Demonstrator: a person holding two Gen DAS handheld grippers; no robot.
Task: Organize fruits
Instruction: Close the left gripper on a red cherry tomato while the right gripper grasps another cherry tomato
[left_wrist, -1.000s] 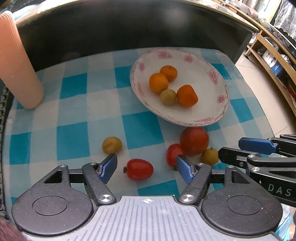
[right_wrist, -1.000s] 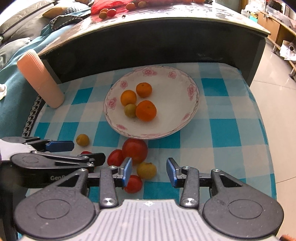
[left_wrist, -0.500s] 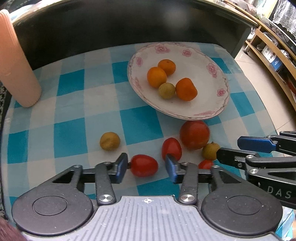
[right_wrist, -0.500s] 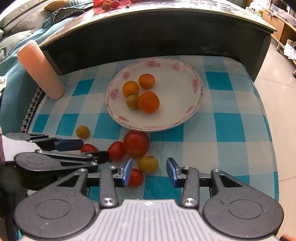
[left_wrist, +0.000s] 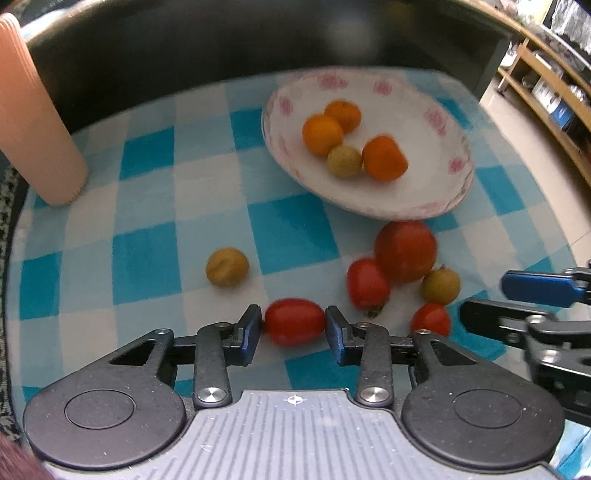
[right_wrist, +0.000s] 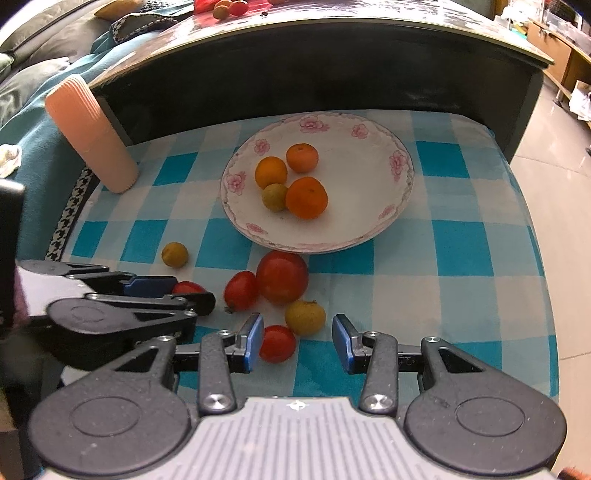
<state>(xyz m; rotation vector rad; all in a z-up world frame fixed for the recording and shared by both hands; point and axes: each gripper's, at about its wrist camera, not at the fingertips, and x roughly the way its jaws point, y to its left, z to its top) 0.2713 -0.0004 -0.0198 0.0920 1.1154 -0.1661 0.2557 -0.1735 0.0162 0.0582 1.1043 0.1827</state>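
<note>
The checked cloth (right_wrist: 480, 236) carries a flowered plate (right_wrist: 369, 155) toward its far edge, holding three oranges (right_wrist: 306, 197) and a small green fruit (right_wrist: 275, 197). Near the front edge lies a big tomato (right_wrist: 282, 277) among smaller ones. My left gripper (left_wrist: 294, 325) pinches an oval tomato (left_wrist: 294, 322), while my right gripper (right_wrist: 297, 341) is spread beside a small tomato (right_wrist: 277, 343).

- A home living room: a low dark table (right_wrist: 332, 74) with a blue-checked cloth (right_wrist: 480, 236) on its lower shelf.
- A sofa with cushions (right_wrist: 144, 24) sits behind.
- Wooden shelving (left_wrist: 546, 96) lines a tiled floor (right_wrist: 554, 177).
- A flowered plate (right_wrist: 399, 162) holds fruit.
</note>
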